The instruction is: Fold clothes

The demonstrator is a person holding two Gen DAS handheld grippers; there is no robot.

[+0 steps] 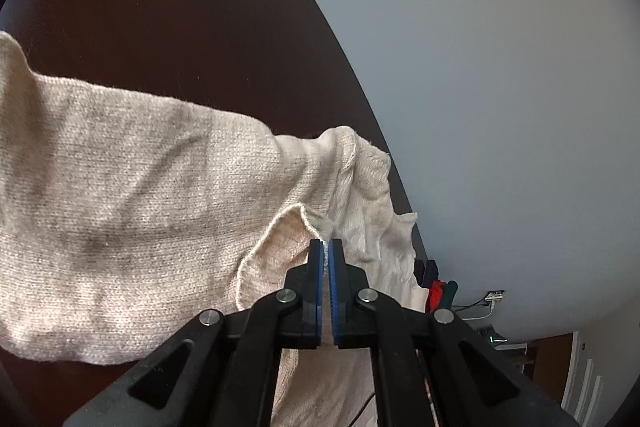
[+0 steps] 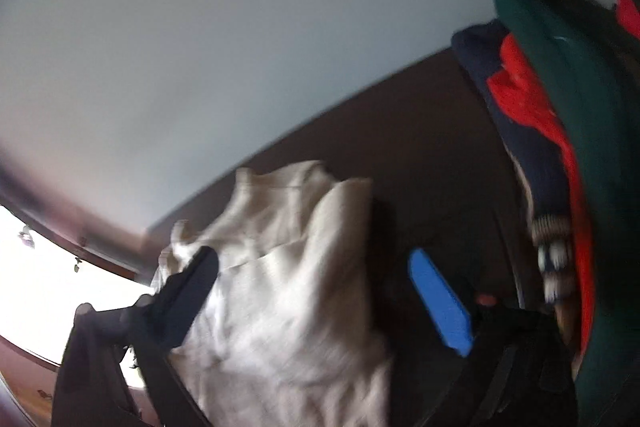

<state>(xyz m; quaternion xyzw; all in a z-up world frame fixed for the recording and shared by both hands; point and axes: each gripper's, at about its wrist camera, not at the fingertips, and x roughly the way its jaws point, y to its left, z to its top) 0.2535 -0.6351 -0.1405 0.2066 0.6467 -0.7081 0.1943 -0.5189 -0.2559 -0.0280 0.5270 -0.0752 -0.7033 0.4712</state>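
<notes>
A cream knit sweater (image 1: 120,195) lies spread on the dark brown table (image 1: 168,11). My left gripper (image 1: 327,245) is shut on a fold of the sweater near its ribbed edge (image 1: 372,211), with fabric pinched between the blue pads. In the blurred right wrist view, the same cream sweater (image 2: 288,291) lies between the fingers of my right gripper (image 2: 316,259), which is open, its blue pad (image 2: 438,301) clear of the cloth on the right side.
A pile of folded clothes, green, red and navy (image 2: 560,115), stands at the right on the table; it shows small in the left wrist view (image 1: 438,293). A pale wall (image 1: 500,67) runs behind the table edge. A bright window (image 2: 40,287) is at the left.
</notes>
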